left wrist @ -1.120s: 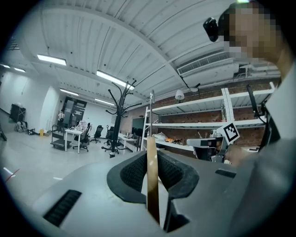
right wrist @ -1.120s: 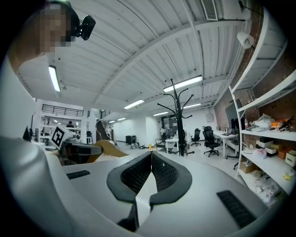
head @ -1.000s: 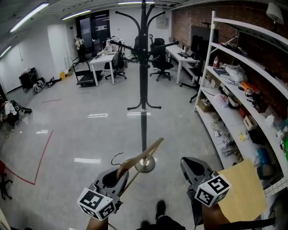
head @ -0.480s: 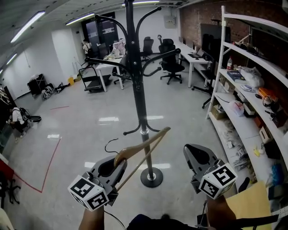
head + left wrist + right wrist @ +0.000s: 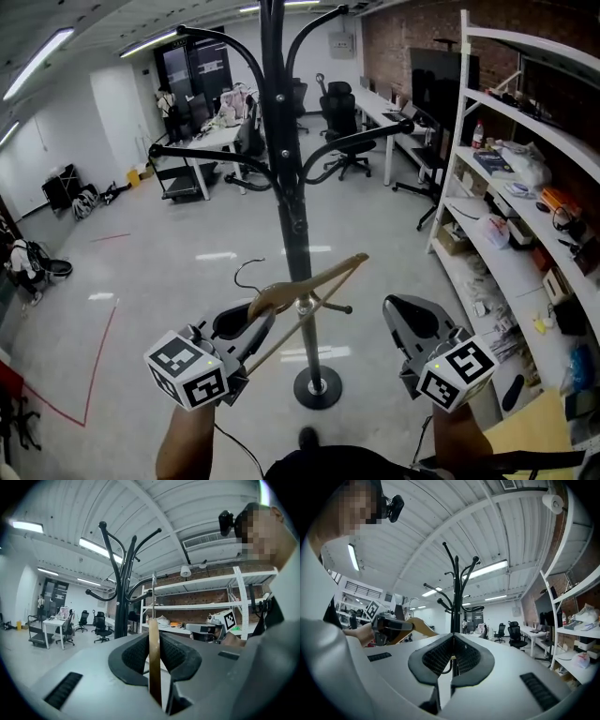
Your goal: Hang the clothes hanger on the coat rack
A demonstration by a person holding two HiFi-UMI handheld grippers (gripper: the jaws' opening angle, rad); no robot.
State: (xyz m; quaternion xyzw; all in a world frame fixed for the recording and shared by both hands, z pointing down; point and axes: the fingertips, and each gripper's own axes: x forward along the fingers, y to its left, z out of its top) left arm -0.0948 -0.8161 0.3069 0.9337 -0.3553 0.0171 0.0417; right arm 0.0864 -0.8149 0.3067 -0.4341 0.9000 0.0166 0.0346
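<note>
Wooden hanger point(image 5: 323, 274), slanting up-right, in left gripper point(image 5: 251, 323)

Grey left gripper point(image 5: 246, 319) and right gripper point(image 5: 410, 317), black-and-white marker cubes point(image 5: 187, 368)

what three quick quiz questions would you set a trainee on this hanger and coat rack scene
1. True or false: the right tongs are shut with nothing between them.
2. What grips the hanger? A) left tongs B) right tongs C) both
3. Yes or no: is the hanger hung on the coat rack yet?

Key: 1 true; 2 A; 3 no, it is held in front of the pole.
</note>
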